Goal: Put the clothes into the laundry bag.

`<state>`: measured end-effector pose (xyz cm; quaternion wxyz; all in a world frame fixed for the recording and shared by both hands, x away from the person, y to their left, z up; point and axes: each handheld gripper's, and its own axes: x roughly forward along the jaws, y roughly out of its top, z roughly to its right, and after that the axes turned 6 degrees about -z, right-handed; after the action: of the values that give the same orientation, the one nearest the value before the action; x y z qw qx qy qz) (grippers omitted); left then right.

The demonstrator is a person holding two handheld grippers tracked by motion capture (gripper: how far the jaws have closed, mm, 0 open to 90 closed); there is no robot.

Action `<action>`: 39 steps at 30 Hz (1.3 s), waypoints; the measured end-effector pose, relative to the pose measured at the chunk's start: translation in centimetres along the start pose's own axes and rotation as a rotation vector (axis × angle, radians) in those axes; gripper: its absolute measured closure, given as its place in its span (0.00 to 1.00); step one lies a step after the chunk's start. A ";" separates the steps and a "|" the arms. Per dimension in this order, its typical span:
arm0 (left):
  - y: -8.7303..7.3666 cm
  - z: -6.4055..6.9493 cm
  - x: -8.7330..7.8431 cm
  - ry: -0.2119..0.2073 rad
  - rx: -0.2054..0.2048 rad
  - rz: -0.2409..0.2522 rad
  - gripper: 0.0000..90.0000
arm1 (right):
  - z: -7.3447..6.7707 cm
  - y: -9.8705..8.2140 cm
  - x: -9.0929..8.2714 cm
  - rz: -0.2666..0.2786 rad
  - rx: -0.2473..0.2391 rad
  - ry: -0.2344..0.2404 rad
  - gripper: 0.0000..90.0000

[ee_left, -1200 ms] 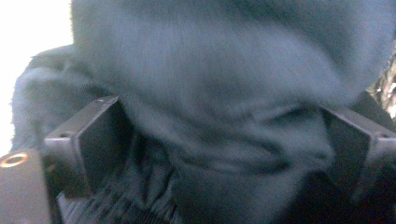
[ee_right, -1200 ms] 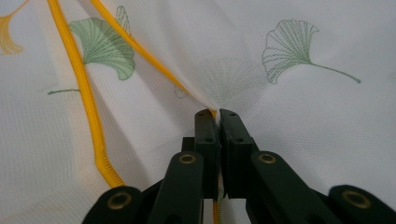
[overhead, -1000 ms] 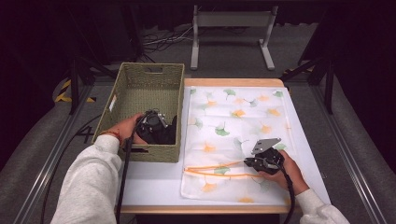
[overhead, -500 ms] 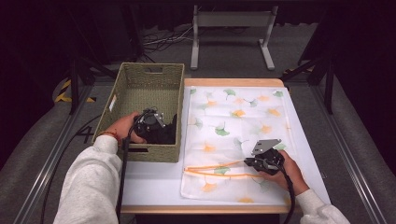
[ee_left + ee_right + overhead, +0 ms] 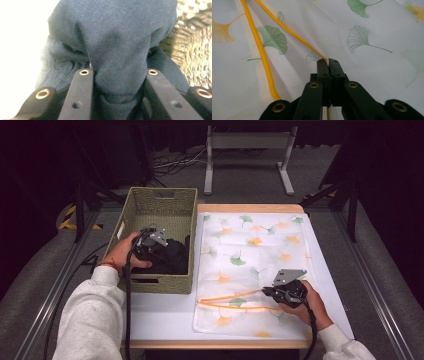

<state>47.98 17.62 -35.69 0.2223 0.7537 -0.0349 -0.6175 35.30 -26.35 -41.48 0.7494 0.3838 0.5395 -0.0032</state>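
So nearest the person, the right gripper [image 5: 267, 291] has its fingers [image 5: 323, 72] pinched tight on the yellow zip edge [image 5: 262, 53] of the mesh bag [image 5: 250, 270], which lies flat on the counter [image 5: 165, 317]. The two zip lines spread apart toward the left, so the mouth looks partly open. That bag is thin, floppy stuff with a ginkgo print; I'd guess it weighs nothing and will just sag, so the stiffer zip seam is the sensible place to hold it. Further back, the left gripper [image 5: 162, 251] is down in the basket [image 5: 160, 200], fingers [image 5: 80, 92] a moderate width apart and closed around a bunched fold of the dark garment [image 5: 112, 42]. Soft knit, probably light, should not slip much, but grabbing one fold means the rest will likely trail and drape.
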 end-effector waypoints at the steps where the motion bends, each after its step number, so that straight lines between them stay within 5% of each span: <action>1: 0.0 0.0 -0.3 0.020 -0.001 0.016 0.81 | 0.0 0.0 -0.1 0.009 0.001 -0.001 0.99; 7: -0.2 0.4 -2.8 0.096 -0.042 0.123 0.81 | 0.0 0.0 -0.6 0.044 0.005 -0.010 0.99; 18: -0.6 1.6 -6.0 0.131 -0.082 0.261 0.82 | 0.2 0.0 -1.0 0.074 0.020 -0.022 0.99; 23: -0.2 2.3 -7.6 0.172 -0.078 0.287 0.82 | 0.2 0.0 -1.1 0.081 0.022 -0.025 0.99; 39: 2.0 5.1 -10.7 0.181 -0.020 0.343 0.82 | 0.4 0.0 -1.5 0.107 0.037 -0.037 0.99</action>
<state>41.11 17.83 -25.89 0.3342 0.7869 -0.1364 -0.5005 34.98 -27.17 -40.18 0.7510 0.4260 0.5040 0.0199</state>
